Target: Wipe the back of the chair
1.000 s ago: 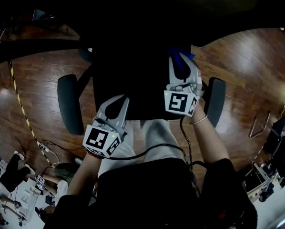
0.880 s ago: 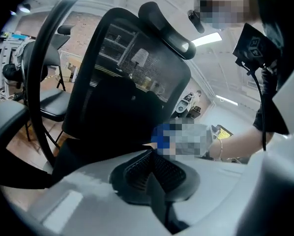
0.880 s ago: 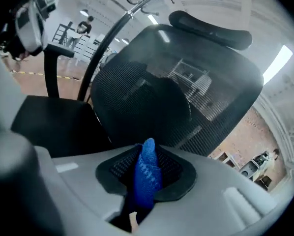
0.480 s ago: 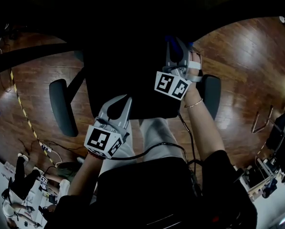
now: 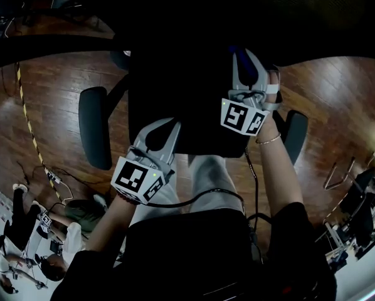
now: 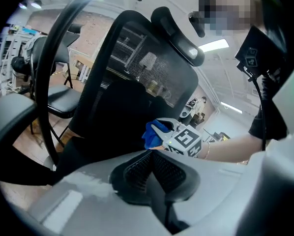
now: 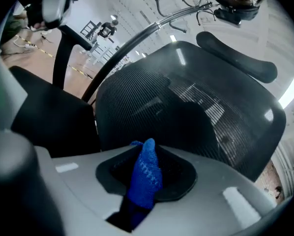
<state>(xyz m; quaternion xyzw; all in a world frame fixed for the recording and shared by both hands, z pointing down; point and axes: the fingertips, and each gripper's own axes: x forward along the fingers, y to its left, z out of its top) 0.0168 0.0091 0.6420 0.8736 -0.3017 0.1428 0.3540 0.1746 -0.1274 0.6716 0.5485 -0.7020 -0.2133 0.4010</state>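
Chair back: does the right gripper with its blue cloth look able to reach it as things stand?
Probably yes. The right gripper holds the blue cloth right before the mesh chair back, with nothing visible between them.

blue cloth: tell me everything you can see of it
The cloth is bright blue with a knitted-looking weave, bunched into a narrow upright fold. The right gripper is shut on it, its tip poking out past the jaws. It sits low against the black mesh chair back. Whether they actually touch can't be told.
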